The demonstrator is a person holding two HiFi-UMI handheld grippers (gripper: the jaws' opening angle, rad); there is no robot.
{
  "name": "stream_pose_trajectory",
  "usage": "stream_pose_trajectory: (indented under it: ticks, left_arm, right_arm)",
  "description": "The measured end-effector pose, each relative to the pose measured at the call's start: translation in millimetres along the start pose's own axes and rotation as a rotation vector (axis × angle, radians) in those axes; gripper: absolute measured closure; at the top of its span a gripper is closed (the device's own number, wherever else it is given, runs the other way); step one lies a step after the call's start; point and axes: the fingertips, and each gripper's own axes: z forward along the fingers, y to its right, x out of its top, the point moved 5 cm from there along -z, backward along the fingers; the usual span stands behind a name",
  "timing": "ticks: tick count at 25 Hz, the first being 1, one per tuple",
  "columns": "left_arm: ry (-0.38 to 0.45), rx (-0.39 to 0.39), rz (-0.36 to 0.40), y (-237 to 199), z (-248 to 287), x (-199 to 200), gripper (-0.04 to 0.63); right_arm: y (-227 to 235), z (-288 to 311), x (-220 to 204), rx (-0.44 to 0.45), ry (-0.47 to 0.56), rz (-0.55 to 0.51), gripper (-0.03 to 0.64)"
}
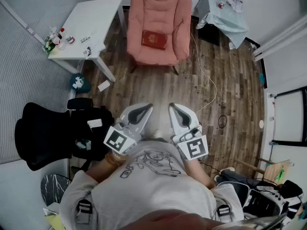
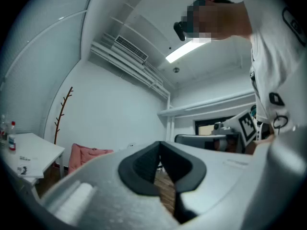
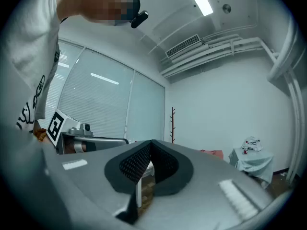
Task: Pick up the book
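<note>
A dark red book (image 1: 154, 39) lies flat on the seat of a pink armchair (image 1: 159, 25) at the far side of the room. My left gripper (image 1: 144, 108) and right gripper (image 1: 173, 108) are held close to the person's chest, side by side, well short of the chair. Both are shut with nothing between the jaws. In the left gripper view the left gripper (image 2: 159, 145) points about level and the pink armchair (image 2: 86, 156) shows low at the left. In the right gripper view the right gripper (image 3: 151, 145) has its tips together, facing a white wall.
A white table (image 1: 88, 25) with bottles stands left of the chair, a cloth-draped side table (image 1: 223, 13) to its right. A black office chair (image 1: 48, 133) is near left. A cable (image 1: 207, 85) trails on the wood floor. Bags lie at lower right.
</note>
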Motion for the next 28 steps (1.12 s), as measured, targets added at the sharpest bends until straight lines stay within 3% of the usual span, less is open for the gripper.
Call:
stream_pose_trajectory:
  ticks: [28]
  left_arm:
    - [-0.024,0.045,0.022,34,89,-25,0.591]
  right_arm:
    - [86,-39,-10,0.044,0.012,0.033,0.611]
